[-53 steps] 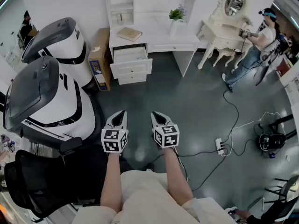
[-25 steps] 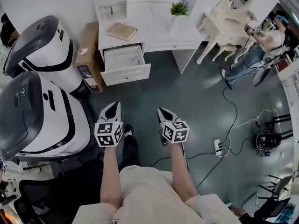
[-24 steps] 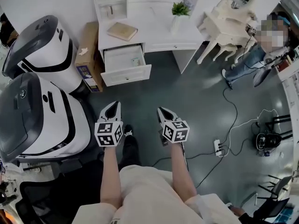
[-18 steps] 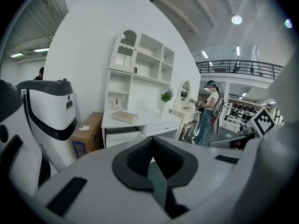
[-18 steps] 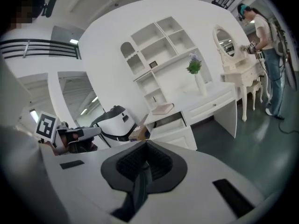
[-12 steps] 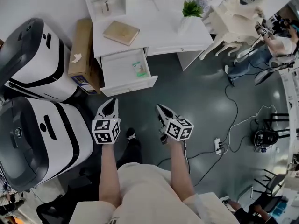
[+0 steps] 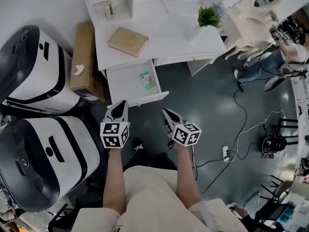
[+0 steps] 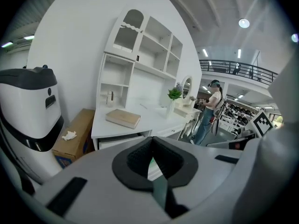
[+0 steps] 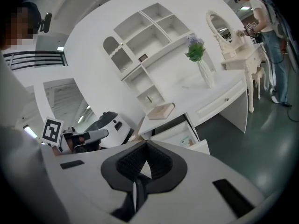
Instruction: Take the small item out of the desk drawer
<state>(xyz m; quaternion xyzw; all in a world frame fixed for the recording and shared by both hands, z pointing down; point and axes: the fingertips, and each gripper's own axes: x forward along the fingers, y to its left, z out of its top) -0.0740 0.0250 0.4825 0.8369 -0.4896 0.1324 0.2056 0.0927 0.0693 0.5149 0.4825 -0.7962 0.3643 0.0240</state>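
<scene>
Grey floor (image 7: pixel 212 100) spreads out below you, and a white table (image 7: pixel 169 33) stands against the wall ahead. Its left drawer (image 7: pixel 123 83) is pulled out. The small item (image 7: pixel 147 79), a green-and-white packet, lies flat on the drawer bottom toward the right side, well clear of both claws. Your left claw (image 7: pixel 119 105) sits just in front of the drawer's front panel and points at it, with its jaws together and nothing between them. Your right claw (image 7: pixel 167 114) is beside it over the floor, a little right of the drawer's front corner, and its jaws are likewise pressed together and empty. On the table top you have a tan book (image 7: pixel 127 41) lying flat above the drawer and a plant (image 7: pixel 208 17) in a white vase near the right end. A brown box (image 7: pixel 83 52) stands on the floor against the table's left side. Two big white-and-black machines (image 7: pixel 34 76) fill the left of your view. A cable (image 7: pixel 240 124) runs across the floor to a power strip (image 7: pixel 225 152) at your right. Farther off stands a cream vanity (image 7: pixel 251 8), with another person (image 7: pixel 289 52) next to it.
</scene>
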